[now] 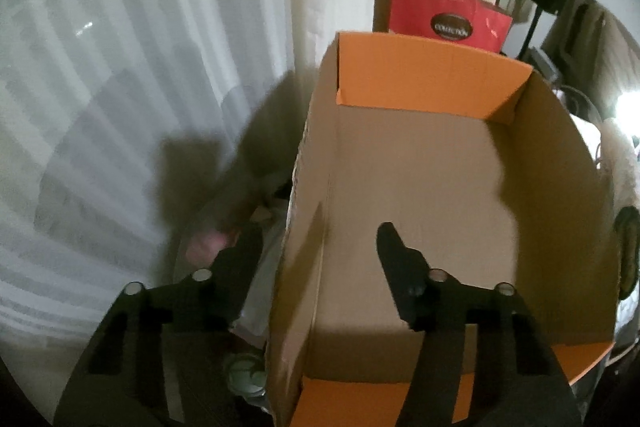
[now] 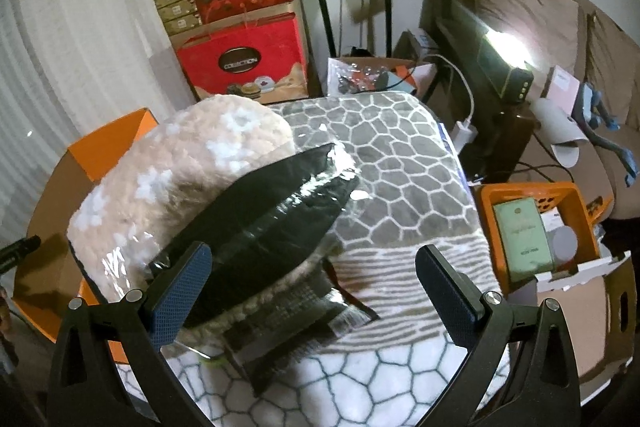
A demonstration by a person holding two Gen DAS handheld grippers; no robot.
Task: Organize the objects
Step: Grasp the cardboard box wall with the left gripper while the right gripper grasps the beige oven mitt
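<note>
Black fingers of the left gripper point(image 1: 320, 247) straddle the left wall of the cardboard box point(image 1: 420, 179), one finger outside, one inside; the wall sits between them, though blur hides whether the pads press it, probably to steady the empty box. At the lower centre of the right view, the right gripper point(image 2: 314, 271) stands spread, holding nothing, near a bagged plush slipper point(image 2: 180, 167) lying on the patterned blanket point(image 2: 400, 163).

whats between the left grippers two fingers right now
The near left wall of the open cardboard box: the left gripper straddles it, one finger outside, one inside. No pad visibly presses it. Left wrist view shows this.
</note>
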